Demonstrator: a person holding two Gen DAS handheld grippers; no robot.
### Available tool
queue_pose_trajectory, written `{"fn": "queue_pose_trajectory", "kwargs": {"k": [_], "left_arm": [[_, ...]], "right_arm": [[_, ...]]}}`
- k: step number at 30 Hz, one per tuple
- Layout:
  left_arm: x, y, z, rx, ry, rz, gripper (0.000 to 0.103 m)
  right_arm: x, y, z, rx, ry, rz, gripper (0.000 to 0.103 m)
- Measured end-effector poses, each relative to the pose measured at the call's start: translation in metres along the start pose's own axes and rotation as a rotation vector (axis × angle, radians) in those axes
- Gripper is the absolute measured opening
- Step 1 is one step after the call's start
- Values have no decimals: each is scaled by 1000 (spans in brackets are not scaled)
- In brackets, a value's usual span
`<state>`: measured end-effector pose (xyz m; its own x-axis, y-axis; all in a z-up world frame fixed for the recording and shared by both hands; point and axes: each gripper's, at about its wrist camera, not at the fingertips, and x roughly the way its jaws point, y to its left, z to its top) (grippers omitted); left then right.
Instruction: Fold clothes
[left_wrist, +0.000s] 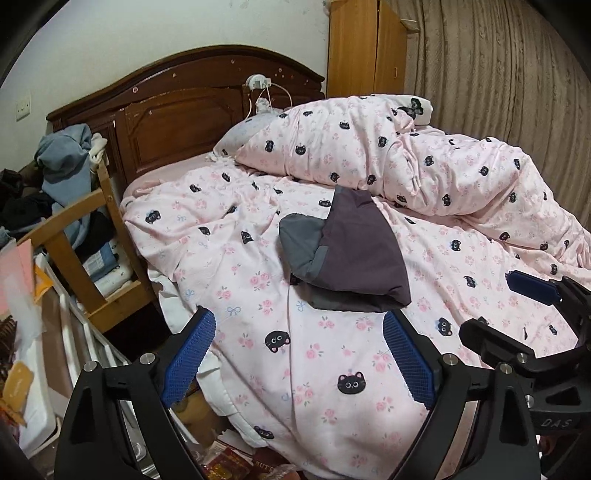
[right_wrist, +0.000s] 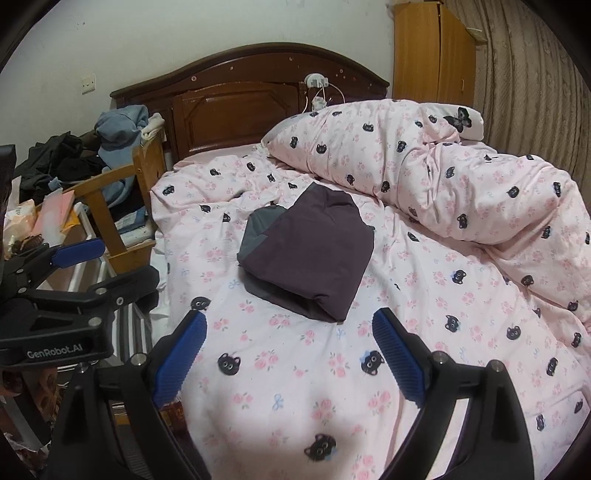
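A dark purple and grey garment lies folded in a compact bundle on the pink cat-print duvet; it also shows in the right wrist view. My left gripper is open and empty, held back from the bundle's near edge. My right gripper is open and empty, just short of the bundle's near edge. The right gripper also shows at the right of the left wrist view, and the left gripper at the left of the right wrist view.
A bunched-up duvet roll lies across the back right of the bed. A wooden headboard stands behind. A wooden chair piled with clothes and floor clutter stand left of the bed. A wardrobe and curtain are at right.
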<state>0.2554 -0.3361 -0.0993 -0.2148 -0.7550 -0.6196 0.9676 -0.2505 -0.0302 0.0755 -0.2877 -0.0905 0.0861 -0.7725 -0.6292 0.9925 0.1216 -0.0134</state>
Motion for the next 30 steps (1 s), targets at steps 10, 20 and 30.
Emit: {"fn": "queue_pose_trajectory", "kwargs": {"k": [10,20,30], "left_arm": [[-34,-14,-5,35,-27,-12,90],[-48,-18,-10,50,-35,-18,90],[-55,-15,-10,40,-43,-21,90]], "right_arm": [[-41,3,-12,20,-29,-6,93],[-65,5,-16,26,-48,-21,94],[-74,9,-18,24,-54,-20,94]]}}
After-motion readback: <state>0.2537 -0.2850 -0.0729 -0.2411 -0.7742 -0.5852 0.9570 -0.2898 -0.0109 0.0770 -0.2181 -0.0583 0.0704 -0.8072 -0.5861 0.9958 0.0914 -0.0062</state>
